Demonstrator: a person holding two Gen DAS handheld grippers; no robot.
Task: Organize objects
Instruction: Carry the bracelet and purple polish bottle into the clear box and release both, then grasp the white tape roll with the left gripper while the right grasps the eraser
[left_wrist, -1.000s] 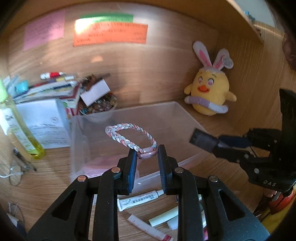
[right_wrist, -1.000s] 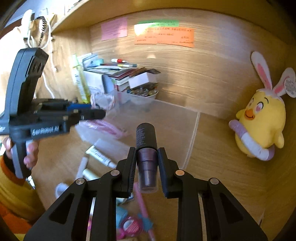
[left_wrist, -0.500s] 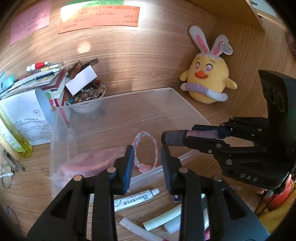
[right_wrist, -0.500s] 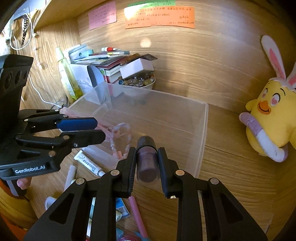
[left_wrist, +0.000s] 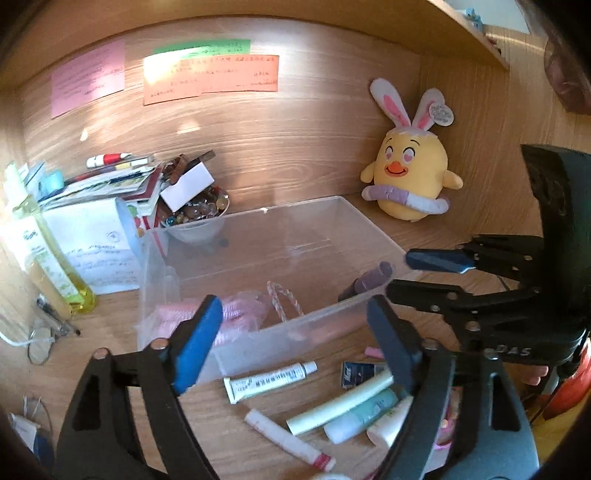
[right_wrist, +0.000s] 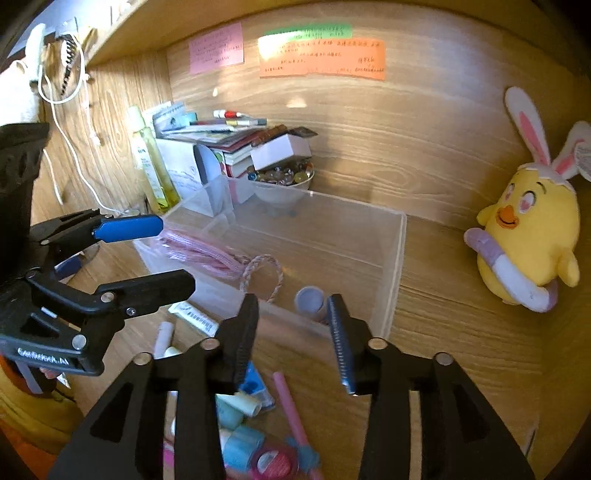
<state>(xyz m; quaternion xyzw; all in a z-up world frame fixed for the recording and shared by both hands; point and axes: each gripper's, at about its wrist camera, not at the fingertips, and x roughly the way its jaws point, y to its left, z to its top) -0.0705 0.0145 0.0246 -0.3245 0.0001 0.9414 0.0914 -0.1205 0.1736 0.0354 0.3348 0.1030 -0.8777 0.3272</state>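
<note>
Black tongs, both pairs, hang over the near rim of the clear plastic bin (left_wrist: 369, 225) on the wooden tabletop (right_wrist: 461, 332). My left tongs (left_wrist: 295, 343) are opening, jaws wide apart, nothing between them. My right tongs (right_wrist: 291, 332) are also opening; the pads stand clear of the purple tube (right_wrist: 310, 301), which lies released just past them inside the bin, against its near wall.

Nearest to me, outside the bin: a white ointment tube (left_wrist: 269, 380), a pale green stick (left_wrist: 340, 402) and a pink stick (right_wrist: 291, 410) lie loose on the tabletop.

Inside the bin: the braided bracelet (right_wrist: 264, 277) rests on the floor left of the purple tube, touching the pink mesh pouch (left_wrist: 236, 317) at the left end.

Behind the bin: a bowl of beads (right_wrist: 284, 177), stacked books (left_wrist: 107, 184) and a yellow bottle (left_wrist: 48, 258) to the left. A yellow plush chick (left_wrist: 410, 177) sits at the far right against the wall.
</note>
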